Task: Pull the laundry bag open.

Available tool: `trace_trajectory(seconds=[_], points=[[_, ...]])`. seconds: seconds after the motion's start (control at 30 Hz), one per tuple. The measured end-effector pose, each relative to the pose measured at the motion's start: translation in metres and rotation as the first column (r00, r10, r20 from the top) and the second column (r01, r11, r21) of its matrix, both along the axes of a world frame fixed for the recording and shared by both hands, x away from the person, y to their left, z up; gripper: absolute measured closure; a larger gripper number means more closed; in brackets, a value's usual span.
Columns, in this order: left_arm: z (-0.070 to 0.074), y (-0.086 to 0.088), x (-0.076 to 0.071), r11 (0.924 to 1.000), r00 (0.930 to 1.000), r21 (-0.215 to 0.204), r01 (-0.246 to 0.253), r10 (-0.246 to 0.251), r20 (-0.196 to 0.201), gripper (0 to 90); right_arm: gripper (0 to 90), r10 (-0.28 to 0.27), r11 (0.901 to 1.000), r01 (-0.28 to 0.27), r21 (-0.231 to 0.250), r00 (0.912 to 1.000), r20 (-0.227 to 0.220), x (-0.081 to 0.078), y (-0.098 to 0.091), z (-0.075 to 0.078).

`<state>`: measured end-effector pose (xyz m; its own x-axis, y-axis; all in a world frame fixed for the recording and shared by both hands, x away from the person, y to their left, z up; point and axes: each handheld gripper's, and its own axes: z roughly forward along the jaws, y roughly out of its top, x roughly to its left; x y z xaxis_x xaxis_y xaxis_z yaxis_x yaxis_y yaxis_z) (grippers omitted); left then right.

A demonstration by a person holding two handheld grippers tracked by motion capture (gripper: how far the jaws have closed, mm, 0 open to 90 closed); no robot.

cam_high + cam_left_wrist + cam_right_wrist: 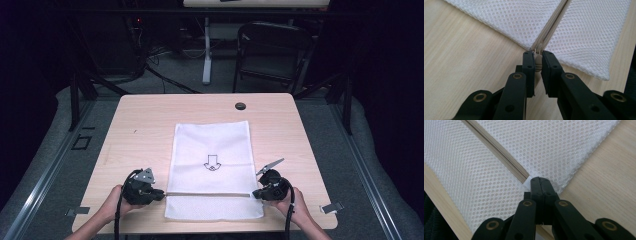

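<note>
Lying flat on the wooden table (135,120), the white mesh bag (212,145) has its zipper (207,194) running across near the person's edge. The left gripper (161,195) sits at the zipper's left end, jaws nearly together, pinching the beige zipper pull (538,62), a detail its own view reveals. The right gripper (255,194) is clamped tight on the mesh edge at the zipper's other end (530,180). An arrow print (212,162) appears from above.
</note>
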<state>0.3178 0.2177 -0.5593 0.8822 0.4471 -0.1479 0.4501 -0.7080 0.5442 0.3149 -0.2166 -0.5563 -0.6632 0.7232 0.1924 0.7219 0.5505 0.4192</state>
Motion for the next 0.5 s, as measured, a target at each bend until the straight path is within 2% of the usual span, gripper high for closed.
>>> trace_trajectory(seconds=[0.03, 0.1, 0.13, 0.17, 0.2, 0.27, 0.3, 0.33, 0.37, 0.4, 0.47, 0.5], points=[[0.000, 0.000, 0.000, 1.0000, 1.0000, -0.002, -0.003, 0.003, -0.001, 81.2, 90.0, 0.016, 0.9998, -0.016, -0.008, 0.9998, 0.015, 0.000, 0.000, 0.000], [0.001, 0.000, 0.001, 0.9999, 1.0000, -0.015, -0.002, 0.001, -0.007, 80.5, 90.0, 0.011, 0.9999, -0.011, 0.000, 0.9999, 0.000, 0.001, 0.000, 0.000], [0.002, 0.001, 0.001, 0.9995, 0.9999, -0.030, -0.004, 0.003, -0.015, 77.6, 84.0, 0.025, 0.9996, -0.025, 0.013, 0.9996, 0.010, 0.001, -0.001, 0.000], [0.004, 0.002, 0.002, 0.9990, 0.9996, -0.045, -0.009, 0.008, -0.028, 72.0, 77.1, 0.023, 0.9995, -0.023, 0.022, 0.9997, 0.007, 0.001, -0.001, 0.001], [0.005, 0.002, 0.002, 0.9982, 0.9997, -0.059, -0.008, 0.006, -0.023, 67.2, 75.9, 0.030, 0.9991, -0.030, 0.029, 0.9995, 0.008, 0.001, -0.001, 0.003], [0.011, 0.003, 0.002, 0.9965, 0.9990, -0.073, -0.040, 0.038, -0.024, 52.3, 68.5, 0.025, 0.9993, -0.026, 0.027, 0.9990, 0.038, -0.001, 0.000, 0.008], [0.014, 0.004, 0.002, 0.9961, 0.9988, -0.074, -0.048, 0.048, -0.014, 46.7, 62.9, 0.018, 0.9992, -0.020, 0.034, 0.9987, 0.048, -0.001, 0.000, 0.010], [0.017, 0.005, 0.001, 0.9946, 0.9977, -0.080, -0.067, 0.067, -0.006, 42.5, 58.9, 0.022, 0.9996, -0.023, 0.018, 0.9984, 0.052, -0.001, 0.000, 0.012], [0.022, 0.006, 0.000, 0.9917, 0.9956, -0.088, -0.093, 0.094, 0.004, 35.9, 52.9, 0.005, 0.9993, -0.008, 0.036, 0.9978, 0.066, -0.003, 0.000, 0.015], [0.025, 0.007, 0.000, 0.9905, 0.9942, -0.089, -0.105, 0.107, 0.014, 30.5, 46.3, 0.007, 0.9997, -0.008, 0.021, 0.9962, 0.086, -0.005, -0.001, 0.019], [0.033, 0.010, -0.003, 0.9872, 0.9895, -0.083, -0.136, 0.140, 0.036, 24.4, 36.6, -0.021, 0.9997, 0.019, 0.016, 0.9950, 0.098, -0.009, -0.002, 0.026], [0.036, 0.011, -0.004, 0.9863, 0.9891, -0.080, -0.144, 0.146, 0.017, 18.8, 31.9, -0.021, 0.9998, 0.021, 0.008, 0.9944, 0.104, -0.012, -0.004, 0.030]])
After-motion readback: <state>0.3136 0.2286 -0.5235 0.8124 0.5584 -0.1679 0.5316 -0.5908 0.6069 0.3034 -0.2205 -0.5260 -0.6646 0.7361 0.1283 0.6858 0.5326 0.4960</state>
